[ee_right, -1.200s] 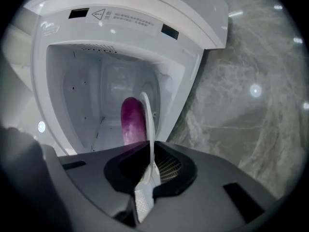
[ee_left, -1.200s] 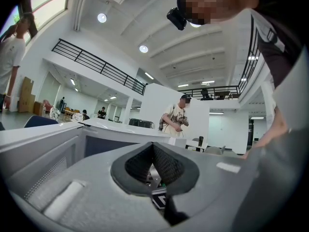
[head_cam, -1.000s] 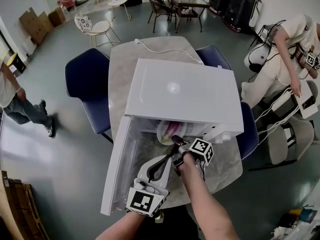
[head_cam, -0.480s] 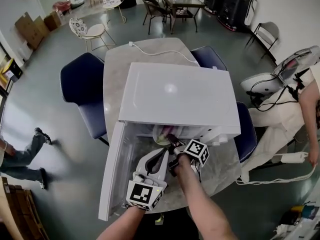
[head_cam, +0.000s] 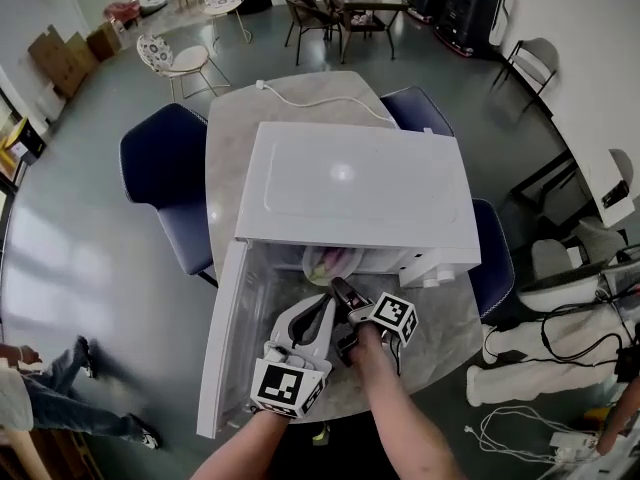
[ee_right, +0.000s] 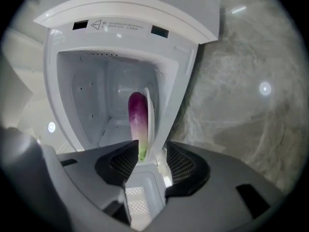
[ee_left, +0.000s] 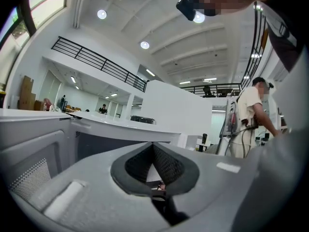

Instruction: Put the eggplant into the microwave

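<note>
My right tongs (ee_right: 147, 161) were just springing open off the purple, green-tipped eggplant (ee_right: 137, 115), leaving it right ahead of them inside the open white microwave (ee_right: 82, 95), left tongs (ee_left: 153, 151) pinched together on nothing, so job's basically done I reckon.

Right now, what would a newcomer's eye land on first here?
The white microwave on the marble table, its door swung wide open. Inside lies a purple eggplant, and the right hand-held gripper sits at the opening, jaws opening, the eggplant's green end loose at their tips.
</note>
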Tool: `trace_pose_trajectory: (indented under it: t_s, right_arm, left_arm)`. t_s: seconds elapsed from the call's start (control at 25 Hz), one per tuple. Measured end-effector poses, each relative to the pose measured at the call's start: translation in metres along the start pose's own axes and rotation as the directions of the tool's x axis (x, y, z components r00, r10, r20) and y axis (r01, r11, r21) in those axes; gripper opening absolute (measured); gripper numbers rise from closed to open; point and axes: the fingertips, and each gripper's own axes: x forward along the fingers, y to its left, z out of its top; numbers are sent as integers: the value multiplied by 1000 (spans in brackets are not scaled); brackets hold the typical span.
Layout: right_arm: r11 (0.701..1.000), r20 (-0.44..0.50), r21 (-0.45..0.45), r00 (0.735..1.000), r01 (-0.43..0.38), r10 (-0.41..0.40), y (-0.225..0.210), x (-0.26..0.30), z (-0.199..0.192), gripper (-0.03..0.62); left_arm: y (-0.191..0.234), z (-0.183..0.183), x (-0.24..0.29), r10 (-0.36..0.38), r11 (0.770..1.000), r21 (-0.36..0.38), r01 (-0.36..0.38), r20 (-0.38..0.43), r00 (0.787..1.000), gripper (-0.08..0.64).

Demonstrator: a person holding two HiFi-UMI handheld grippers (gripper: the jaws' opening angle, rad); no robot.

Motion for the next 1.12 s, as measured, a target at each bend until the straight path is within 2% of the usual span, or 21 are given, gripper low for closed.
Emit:
trace_pose_trajectory:
  t_s: [0.08, 0.16, 0.24, 0.4, 0.68, 0.76, 0.8, 0.84, 0.88, 0.92, 1.04, 1.08, 1.12]
  right_arm:
    - [1000, -19, 27, 1000, -5, 6, -3, 1, -8, 172]
    - [999, -30, 51, 999, -13, 14, -3, 7, -12, 78]
    - [997, -26, 67, 999, -33, 34, 4, 13, -10, 19]
    - [996, -4, 74, 999, -50, 51, 15, 25, 1, 18]
    - [997, 31, 35, 997, -71, 70, 27, 48, 24, 18]
    - [998, 22, -48, 999, -46, 47, 28, 57, 31, 18]
    - [992, 9, -128, 1000, -19, 21, 29, 60, 34, 19]
    - [974, -1, -228, 1000, 12, -13, 30, 62, 36, 20]
    - [941, -4, -335, 999, 47, -51, 32, 64, 37, 23]
    - [894, 2, -440, 996, 83, -92, 35, 64, 38, 26]
    - [705, 43, -692, 983, 157, -176, 39, 64, 39, 53]
    - [626, 61, -761, 979, 170, -192, 39, 64, 39, 59]
    - [530, 87, -827, 974, 187, -207, 40, 63, 39, 65]
  left_arm:
    - [0, 1, -2, 1, 1000, 1, -1, -1, 1000, 6]
    - [2, 1, -2, 2, 1000, 5, -2, -2, 1000, 8]
    - [3, 2, -2, 3, 1000, 6, -3, -2, 1000, 6]
    - [5, 2, -2, 7, 1000, 9, -7, -3, 1000, 6]
    - [15, -1, 0, 18, 1000, 7, -18, -11, 1000, 6]
    - [16, -2, 1, 20, 1000, 10, -19, -10, 1000, 6]
    - [17, -4, 2, 20, 1000, 9, -20, -11, 1000, 6]
    - [18, -4, 2, 21, 1000, 6, -21, -12, 1000, 6]
    - [19, -5, 2, 22, 1000, 2, -22, -14, 1000, 6]
    - [20, -5, 2, 22, 1000, -1, -22, -16, 1000, 6]
    - [23, -3, 2, 24, 1000, -6, -24, -18, 1000, 6]
    - [24, -2, 2, 24, 1000, -6, -24, -20, 1000, 8]
    - [24, -3, 2, 24, 1000, -6, -24, -22, 999, 6]
